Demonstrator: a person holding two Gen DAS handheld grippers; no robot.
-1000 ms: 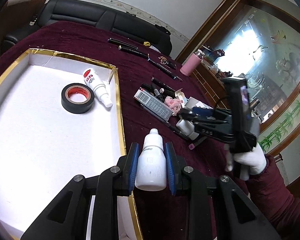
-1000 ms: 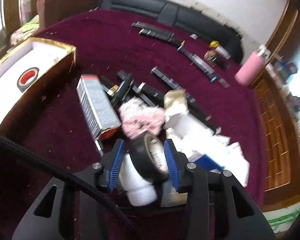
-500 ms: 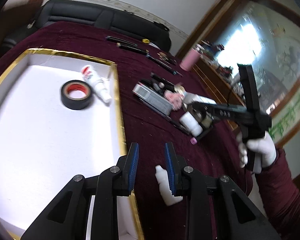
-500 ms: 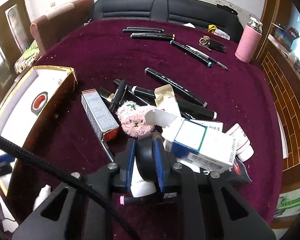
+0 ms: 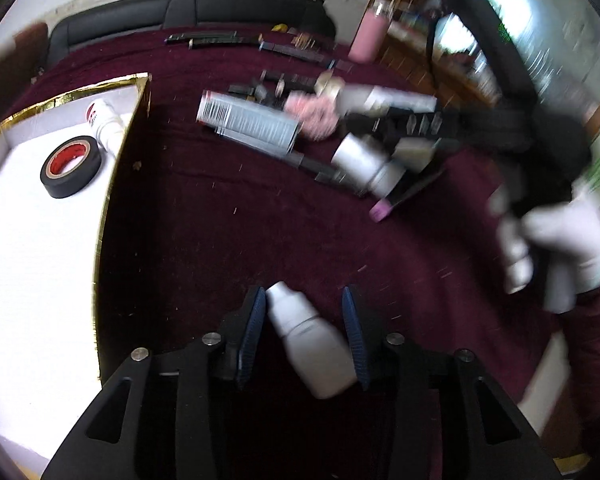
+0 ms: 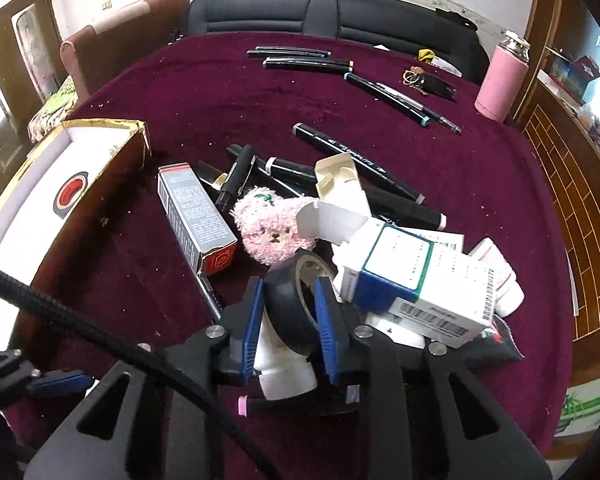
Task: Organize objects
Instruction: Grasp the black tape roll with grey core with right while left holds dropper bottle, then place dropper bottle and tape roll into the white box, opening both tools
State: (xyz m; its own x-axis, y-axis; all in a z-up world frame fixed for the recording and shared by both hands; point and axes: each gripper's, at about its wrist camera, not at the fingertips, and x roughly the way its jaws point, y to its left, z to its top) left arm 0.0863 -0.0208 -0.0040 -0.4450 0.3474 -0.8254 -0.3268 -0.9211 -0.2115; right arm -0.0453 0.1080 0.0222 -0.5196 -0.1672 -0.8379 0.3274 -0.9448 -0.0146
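My left gripper (image 5: 303, 328) is open. A small white dropper bottle (image 5: 310, 340) lies on the maroon cloth between its jaws, tilted, touching neither clearly. The gold-edged white tray (image 5: 40, 248) lies to the left, holding a black tape roll with a red core (image 5: 70, 166) and a white bottle (image 5: 104, 124). My right gripper (image 6: 289, 322) is shut on a black tape roll (image 6: 294, 310), standing on edge over a white bottle (image 6: 282, 372). In the left wrist view the right gripper (image 5: 384, 128) shows blurred at the clutter pile.
The pile holds a grey carton (image 6: 196, 216), a pink plush bear (image 6: 272, 228), a blue-and-white box (image 6: 408, 280), black markers (image 6: 352, 156) and a pink-tipped pen (image 6: 260, 404). A pink flask (image 6: 500, 80) and keys (image 6: 424, 80) stand far back by a black sofa (image 6: 320, 12).
The dropper bottle, held a second ago, dropped onto the cloth outside the tray; my left gripper has moved right and now straddles it. My right gripper closed on the black tape roll.
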